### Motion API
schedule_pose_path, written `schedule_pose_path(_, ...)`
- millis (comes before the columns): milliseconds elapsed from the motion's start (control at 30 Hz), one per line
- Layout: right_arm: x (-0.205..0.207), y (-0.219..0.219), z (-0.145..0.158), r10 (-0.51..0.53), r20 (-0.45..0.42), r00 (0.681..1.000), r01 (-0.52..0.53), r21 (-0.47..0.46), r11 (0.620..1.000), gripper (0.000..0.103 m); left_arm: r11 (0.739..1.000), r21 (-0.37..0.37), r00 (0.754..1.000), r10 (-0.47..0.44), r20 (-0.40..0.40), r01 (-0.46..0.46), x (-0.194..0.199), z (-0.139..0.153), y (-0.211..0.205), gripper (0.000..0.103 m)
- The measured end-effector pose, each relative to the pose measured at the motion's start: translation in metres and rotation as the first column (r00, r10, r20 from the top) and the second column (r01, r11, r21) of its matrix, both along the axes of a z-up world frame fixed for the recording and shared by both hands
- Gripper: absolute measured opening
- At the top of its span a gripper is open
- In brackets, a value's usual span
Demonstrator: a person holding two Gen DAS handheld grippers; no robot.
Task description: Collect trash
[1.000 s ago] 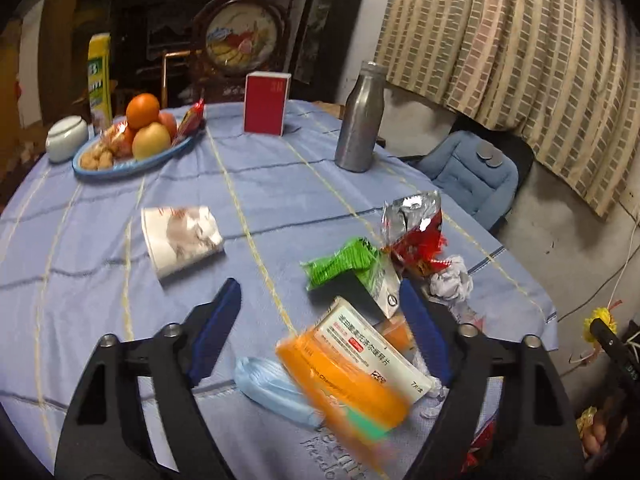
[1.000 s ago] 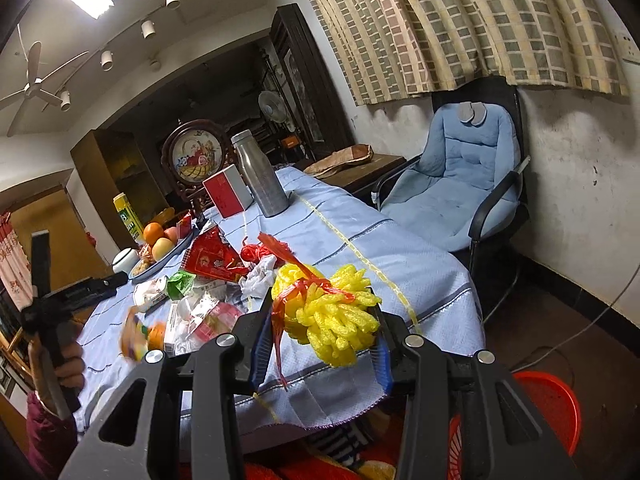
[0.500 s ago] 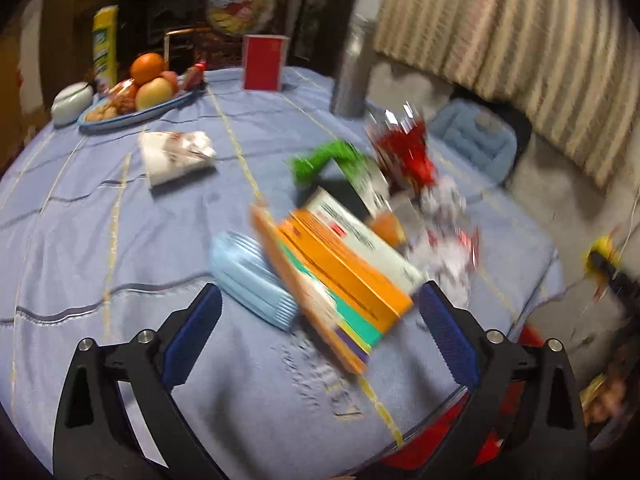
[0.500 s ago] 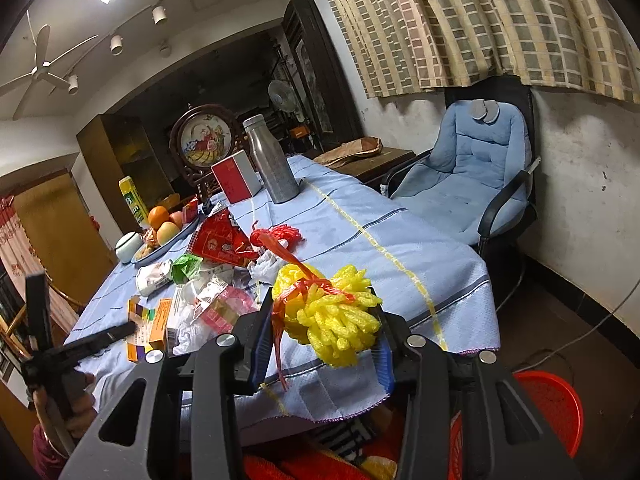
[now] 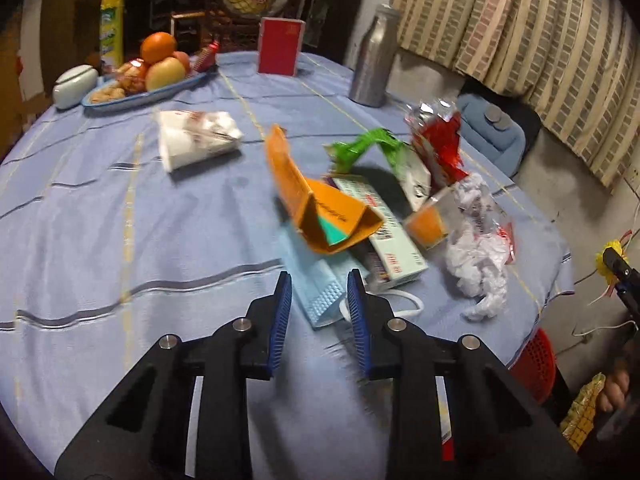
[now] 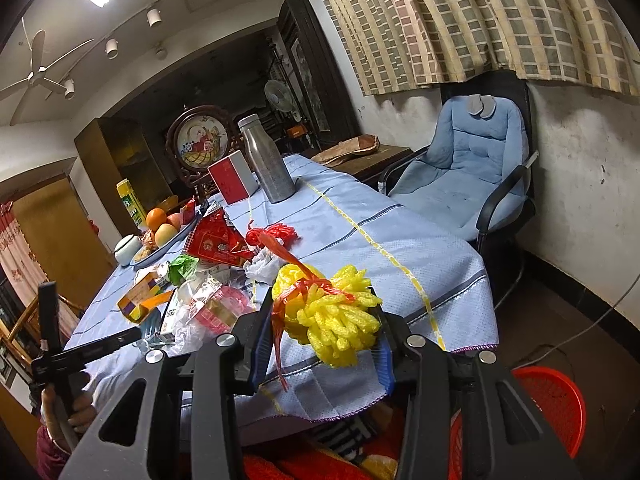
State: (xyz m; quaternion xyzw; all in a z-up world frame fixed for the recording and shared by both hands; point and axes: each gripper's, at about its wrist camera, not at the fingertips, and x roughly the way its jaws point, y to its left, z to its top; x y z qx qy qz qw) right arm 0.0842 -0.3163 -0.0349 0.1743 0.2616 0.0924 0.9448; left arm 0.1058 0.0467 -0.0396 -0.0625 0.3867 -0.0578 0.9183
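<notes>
A light blue face mask (image 5: 320,288) is flanked by the narrowly parted fingers of the left gripper (image 5: 318,294) on the bench (image 5: 120,208), though contact cannot be judged. Just beyond, an orange carton (image 5: 320,208) is tilted against a white box (image 5: 384,232) whose print is illegible. A yellow foam net (image 6: 332,312) is clamped by the right gripper (image 6: 320,342) above a red basket (image 6: 548,412).

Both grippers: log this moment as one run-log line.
left gripper: closing around blue face mask | right gripper: shut on yellow foam net | red basket: on floor, below table edge
</notes>
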Motion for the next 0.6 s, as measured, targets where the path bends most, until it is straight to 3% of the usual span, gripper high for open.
schedule_pose_path(133, 0.000, 0.002, 0.000, 0.007, -0.002, 1.000, -0.007, -0.007, 1.000, 0.042, 1.000, 0.023, 1.000, -0.004, 0.013, 0.004, -0.005, 0.001, 0.002, 0.029)
schedule_pose_path(167, 0.001, 0.003, 0.000, 0.008, -0.004, 1.000, -0.008, -0.008, 1.000, 0.042, 0.999, 0.049, 1.000, 0.008, 0.020, -0.009, -0.004, 0.002, -0.002, 0.036)
schedule_pose_path(267, 0.000, 0.005, -0.001, 0.010, -0.009, 1.000, -0.010, -0.016, 1.000, 0.043, 0.994, 0.086, 0.997, 0.064, 0.041, -0.068, 0.005, 0.004, -0.005, 0.088)
schedule_pose_path(400, 0.000, 0.005, -0.002, 0.008, -0.009, 1.000, -0.008, -0.013, 1.000, 0.043, 0.984, 0.137, 0.992, 0.108, 0.062, -0.115, 0.020, 0.010, 0.002, 0.092)
schedule_pose_path(600, 0.004, 0.002, -0.009, 0.014, -0.030, 0.999, -0.014, 0.010, 1.000, 0.043, 0.994, 0.040, 0.990, 0.104, -0.092, -0.100, 0.065, 0.000, 0.035, 0.096)
